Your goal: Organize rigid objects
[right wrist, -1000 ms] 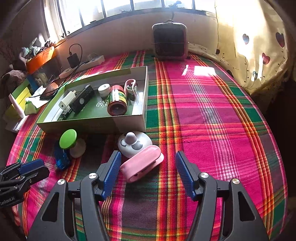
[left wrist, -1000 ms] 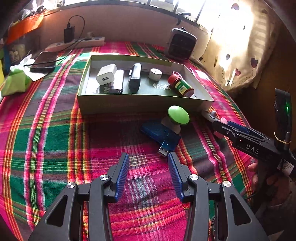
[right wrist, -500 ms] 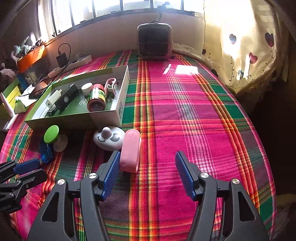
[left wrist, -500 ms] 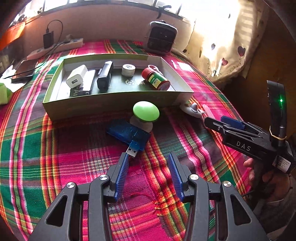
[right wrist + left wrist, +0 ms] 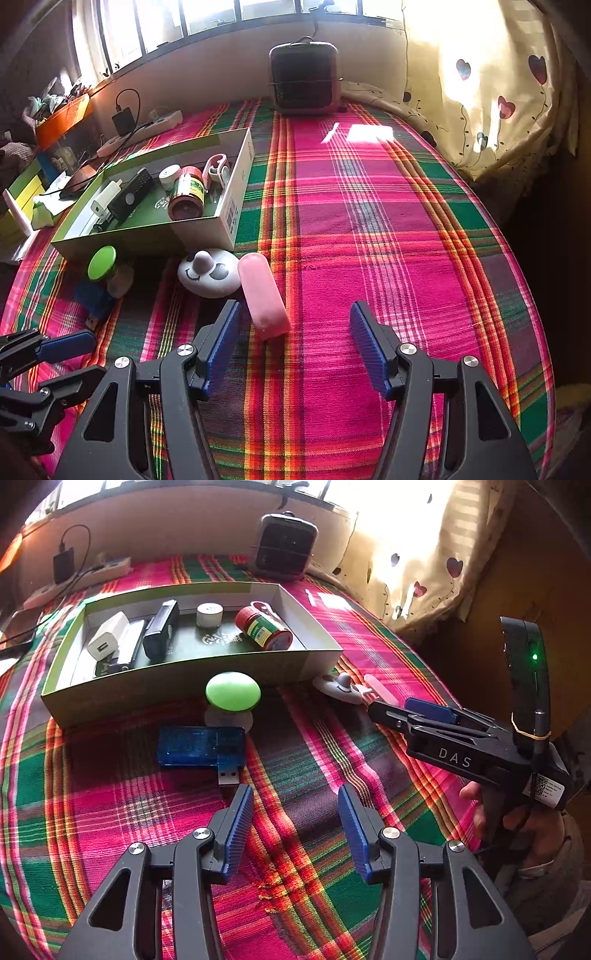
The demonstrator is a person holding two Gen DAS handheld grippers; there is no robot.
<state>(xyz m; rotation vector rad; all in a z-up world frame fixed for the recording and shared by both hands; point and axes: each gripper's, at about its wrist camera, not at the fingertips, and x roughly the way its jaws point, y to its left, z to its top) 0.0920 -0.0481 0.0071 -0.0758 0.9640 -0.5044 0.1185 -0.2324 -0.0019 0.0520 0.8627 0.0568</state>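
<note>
Right wrist: one pink case (image 5: 263,295)

We see a pink, green and orange plaid cloth (image 5: 369,221), a green box (image 5: 184,690), a translucent blue USB stick (image 5: 201,746), a lime-green cap (image 5: 233,692), a pale pink case (image 5: 263,295) and a red jar (image 5: 264,629).

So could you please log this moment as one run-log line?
left gripper: open, near USB stick | right gripper: open, at pink case | box: partly filled
</note>
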